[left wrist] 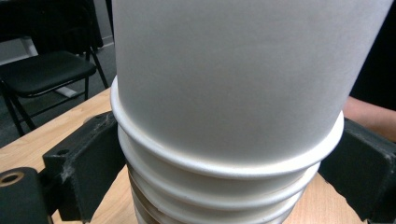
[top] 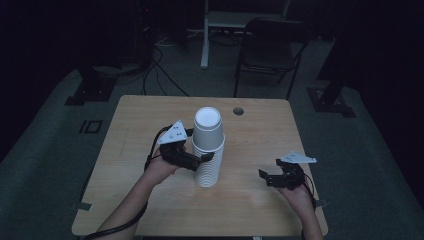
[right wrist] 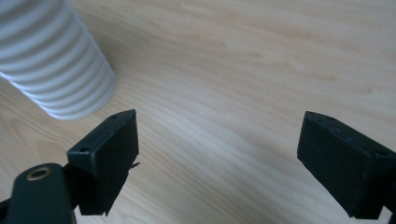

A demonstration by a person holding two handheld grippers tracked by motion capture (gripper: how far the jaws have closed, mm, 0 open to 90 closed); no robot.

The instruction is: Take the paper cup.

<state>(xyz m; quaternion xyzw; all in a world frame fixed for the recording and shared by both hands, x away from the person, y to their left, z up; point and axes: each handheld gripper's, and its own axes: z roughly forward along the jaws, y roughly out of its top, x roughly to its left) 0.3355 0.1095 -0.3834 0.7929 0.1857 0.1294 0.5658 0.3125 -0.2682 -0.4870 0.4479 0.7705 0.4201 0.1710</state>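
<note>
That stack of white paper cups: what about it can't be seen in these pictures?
- Stack of paper cups: exact cup count, rims too small in the high view.
- Left gripper view: top cup cut off by the upper edge; the stack's base falls below the frame.
- Right gripper view: the stack's upper part is cut off at the corner.

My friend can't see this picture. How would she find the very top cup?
Start at the wooden table, then find the white tower of upside-down paper cups at its middle. The top cup sits loose and smooth-sided above the tightly ribbed rims, and the left gripper straddles the stack just under it.
</note>
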